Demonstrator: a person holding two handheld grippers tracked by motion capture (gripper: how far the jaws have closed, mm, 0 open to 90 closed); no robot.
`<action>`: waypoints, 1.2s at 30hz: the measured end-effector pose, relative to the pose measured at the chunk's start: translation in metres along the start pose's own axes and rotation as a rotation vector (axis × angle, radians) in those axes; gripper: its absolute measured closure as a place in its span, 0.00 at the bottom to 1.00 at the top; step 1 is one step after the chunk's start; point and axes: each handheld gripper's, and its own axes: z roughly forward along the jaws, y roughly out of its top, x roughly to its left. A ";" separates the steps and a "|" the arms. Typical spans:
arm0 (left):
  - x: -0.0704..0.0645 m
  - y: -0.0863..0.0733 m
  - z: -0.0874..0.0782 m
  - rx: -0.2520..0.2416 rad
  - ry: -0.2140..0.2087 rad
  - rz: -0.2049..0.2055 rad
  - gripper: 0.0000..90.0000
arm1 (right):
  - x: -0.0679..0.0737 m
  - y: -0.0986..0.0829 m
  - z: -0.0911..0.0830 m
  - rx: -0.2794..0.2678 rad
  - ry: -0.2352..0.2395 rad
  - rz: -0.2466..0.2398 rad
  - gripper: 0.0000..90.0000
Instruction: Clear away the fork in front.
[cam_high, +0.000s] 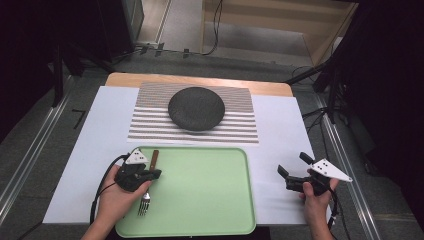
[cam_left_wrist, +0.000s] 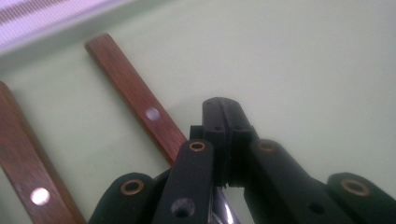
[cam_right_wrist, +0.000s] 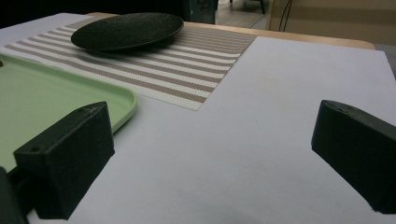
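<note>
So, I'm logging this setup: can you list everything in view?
tray: 1, pale green, near side of table
fork: 1, steel with a brown wooden handle, left part of tray
second wooden handle: 1, brown, beside the fork's, rest hidden
plate: 1, black, on placemat
placemat: 1, brown-and-white striped, beyond tray
sheet: 1, white, covering table
left gripper: black, shut on fork
right gripper: black, open, right of tray

One fork (cam_high: 144, 200), one green tray (cam_high: 210, 190), one dark plate (cam_high: 196, 108) — one striped placemat (cam_high: 240, 125)
</note>
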 end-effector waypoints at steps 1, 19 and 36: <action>0.001 0.000 0.001 -0.001 0.000 -0.007 1.00 | 0.000 0.000 0.000 0.001 0.000 -0.003 0.00; 0.006 0.007 -0.011 -0.178 -0.010 0.018 0.79 | 0.000 0.000 -0.001 -0.005 0.004 -0.009 0.00; 0.001 0.036 -0.020 -0.307 0.186 0.071 0.15 | 0.000 0.000 -0.001 -0.002 0.002 -0.006 0.00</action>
